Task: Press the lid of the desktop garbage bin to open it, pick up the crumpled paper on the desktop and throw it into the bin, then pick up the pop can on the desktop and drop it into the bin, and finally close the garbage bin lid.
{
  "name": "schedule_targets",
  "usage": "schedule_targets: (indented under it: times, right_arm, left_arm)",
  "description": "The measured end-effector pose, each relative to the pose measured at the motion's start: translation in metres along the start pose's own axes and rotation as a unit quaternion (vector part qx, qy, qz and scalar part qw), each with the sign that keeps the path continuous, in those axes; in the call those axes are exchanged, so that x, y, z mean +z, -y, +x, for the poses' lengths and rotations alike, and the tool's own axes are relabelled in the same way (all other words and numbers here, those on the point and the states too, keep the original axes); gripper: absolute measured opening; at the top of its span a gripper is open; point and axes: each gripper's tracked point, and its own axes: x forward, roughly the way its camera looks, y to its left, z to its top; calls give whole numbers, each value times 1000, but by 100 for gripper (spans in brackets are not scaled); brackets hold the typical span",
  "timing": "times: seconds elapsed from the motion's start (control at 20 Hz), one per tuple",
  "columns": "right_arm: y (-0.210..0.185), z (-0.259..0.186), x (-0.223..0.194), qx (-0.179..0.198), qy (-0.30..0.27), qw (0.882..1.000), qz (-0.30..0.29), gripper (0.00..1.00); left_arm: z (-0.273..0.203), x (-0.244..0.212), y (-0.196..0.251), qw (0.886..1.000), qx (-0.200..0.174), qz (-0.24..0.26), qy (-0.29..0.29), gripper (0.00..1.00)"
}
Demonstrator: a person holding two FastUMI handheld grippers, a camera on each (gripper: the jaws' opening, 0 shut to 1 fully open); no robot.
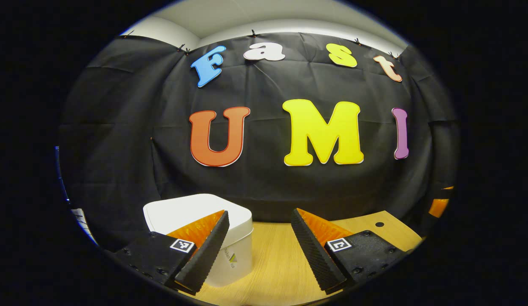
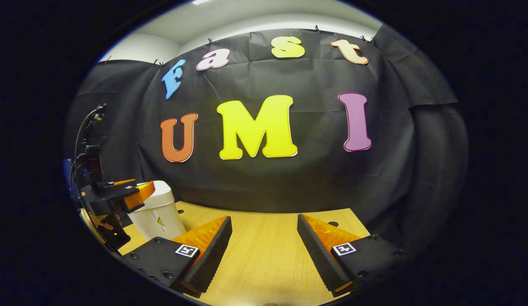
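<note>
Both claws released and gripping nothing: left claw (image 1: 259, 250) at lower centre, white rounded plastic bin (image 1: 213, 225) with lid shut lower left on light wooden worktop (image 1: 281, 259), right claw (image 2: 264, 255) over the bare worktop.

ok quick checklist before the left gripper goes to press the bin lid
1. Bin lid shut and ready to press: ok, it lies flat on the bin.
2. Left gripper empty: ok, jaws open with nothing between them.
3. Left gripper lined up on the lid: not ok, the bin sits off to its left, partly behind one finger.
4. Right gripper out of the way: ok, open and empty over bare table.
5. Paper and can located: cannot tell.
6. Bin upright on the table: ok.
</note>
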Motion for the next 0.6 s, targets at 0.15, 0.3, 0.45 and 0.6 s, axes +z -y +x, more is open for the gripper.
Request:
schedule_targets:
  times: [0.15, 0.3, 0.45, 0.6]
  right_arm:
    - [-5, 0, 5, -2, 8, 1000, -5, 96]
    - [-13, 0, 11, 1, 21, 1000, -21, 96]
    - [-19, -1, 11, 4, 23, 999, -28, 98]
    - [-25, -3, 8, 4, 24, 999, -36, 98]
  left_arm:
    - [-14, 11, 10, 1000, -16, -1, 11, 97]
    - [-23, 21, 16, 999, -24, -4, 24, 97]
    - [-25, 21, 18, 999, -29, -1, 21, 97]
    - [-28, 19, 14, 999, -27, -8, 21, 97]
